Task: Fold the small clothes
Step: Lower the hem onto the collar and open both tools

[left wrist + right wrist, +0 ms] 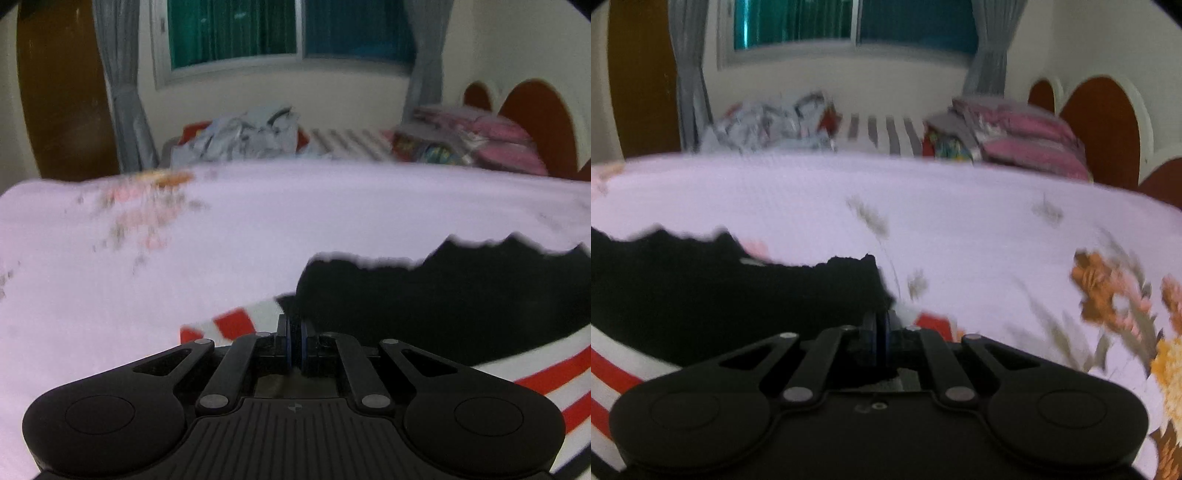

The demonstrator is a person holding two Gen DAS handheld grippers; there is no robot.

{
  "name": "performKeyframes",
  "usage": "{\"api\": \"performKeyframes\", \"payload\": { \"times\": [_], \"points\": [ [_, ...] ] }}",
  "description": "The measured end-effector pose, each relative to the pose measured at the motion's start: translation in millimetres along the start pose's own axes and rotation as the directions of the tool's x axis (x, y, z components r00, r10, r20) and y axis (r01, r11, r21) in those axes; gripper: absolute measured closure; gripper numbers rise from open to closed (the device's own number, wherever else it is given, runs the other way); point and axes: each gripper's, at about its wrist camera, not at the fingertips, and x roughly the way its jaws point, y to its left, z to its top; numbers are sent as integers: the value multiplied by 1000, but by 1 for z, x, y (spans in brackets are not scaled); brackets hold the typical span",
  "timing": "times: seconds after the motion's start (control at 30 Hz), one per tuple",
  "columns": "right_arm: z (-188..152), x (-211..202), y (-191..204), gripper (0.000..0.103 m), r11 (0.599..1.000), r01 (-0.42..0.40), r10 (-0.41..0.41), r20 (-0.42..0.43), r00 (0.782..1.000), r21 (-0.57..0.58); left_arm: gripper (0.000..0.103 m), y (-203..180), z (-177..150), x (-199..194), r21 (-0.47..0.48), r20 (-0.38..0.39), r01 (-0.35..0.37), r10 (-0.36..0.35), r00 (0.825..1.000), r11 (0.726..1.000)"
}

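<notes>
On bedsheet (184, 258): both tools pinch black garment (443, 295) edges.

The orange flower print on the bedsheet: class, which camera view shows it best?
The right wrist view: the orange flower print sits large on the bedsheet, right of the right gripper. The left wrist view shows only a blurred orange patch at the far edge.
</notes>
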Motion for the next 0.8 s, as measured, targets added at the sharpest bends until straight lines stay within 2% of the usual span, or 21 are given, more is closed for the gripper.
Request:
{"api": "performKeyframes", "payload": {
  "times": [0.13, 0.2, 0.23, 0.27, 0.3, 0.33, 0.37, 0.43, 0.57, 0.63, 0.73, 0.77, 0.8],
  "points": [
    [-3, 0, 11, 98, 998, 45, -45, 6, 999, -44, 99, -13, 0, -4, 63, 11, -53, 53, 999, 997],
    [4, -3, 16, 94, 997, 62, -62, -3, 998, -55, 99, -18, 3, -4, 77, 5, -56, 56, 998, 995],
    [7, -11, 21, 75, 995, 76, -74, 27, 997, -63, 85, -17, 5, -5, 74, -4, -58, 58, 998, 996],
    [9, -24, 25, 52, 996, 60, -55, 77, 995, -62, 49, -18, 9, -8, 68, -11, -76, 77, 997, 995],
    [10, -36, 29, 49, 998, 5, 1, 110, 994, -58, 26, -16, 13, -14, 58, 1, -104, 104, 995, 993],
    [12, -39, 33, 55, 997, -45, 52, 102, 993, -63, 5, -18, 14, -26, 43, 56, -113, 110, 992, 993],
    [13, -42, 40, 68, 994, -80, 86, 84, 993, -73, 5, -21, 16, -35, 33, 102, -99, 95, 990, 995],
    [12, -42, 59, 76, 986, -142, 148, 56, 987, -89, 6, -38, 19, -48, 44, 131, -17, 11, 991, 999],
    [8, -33, 96, 75, 964, -233, 237, 10, 972, -124, 6, -88, 11, -51, 169, 104, 151, -170, 980, 974],
    [6, -32, 109, 72, 953, -266, 269, 0, 963, -143, 6, -102, 2, -45, 198, 35, 232, -244, 969, 952],
    [1, -28, 109, 72, 941, -298, 296, -41, 954, -161, 5, -97, -9, -39, 202, -30, 266, -266, 964, 943],
    [0, -29, 103, 72, 942, -296, 294, -37, 955, -161, 5, -89, -13, -38, 191, -36, 244, -242, 970, 951],
    [-1, -30, 95, 72, 951, -262, 261, -29, 965, -162, 5, -78, -18, -37, 182, -34, 181, -178, 983, 966]
  ]
}}
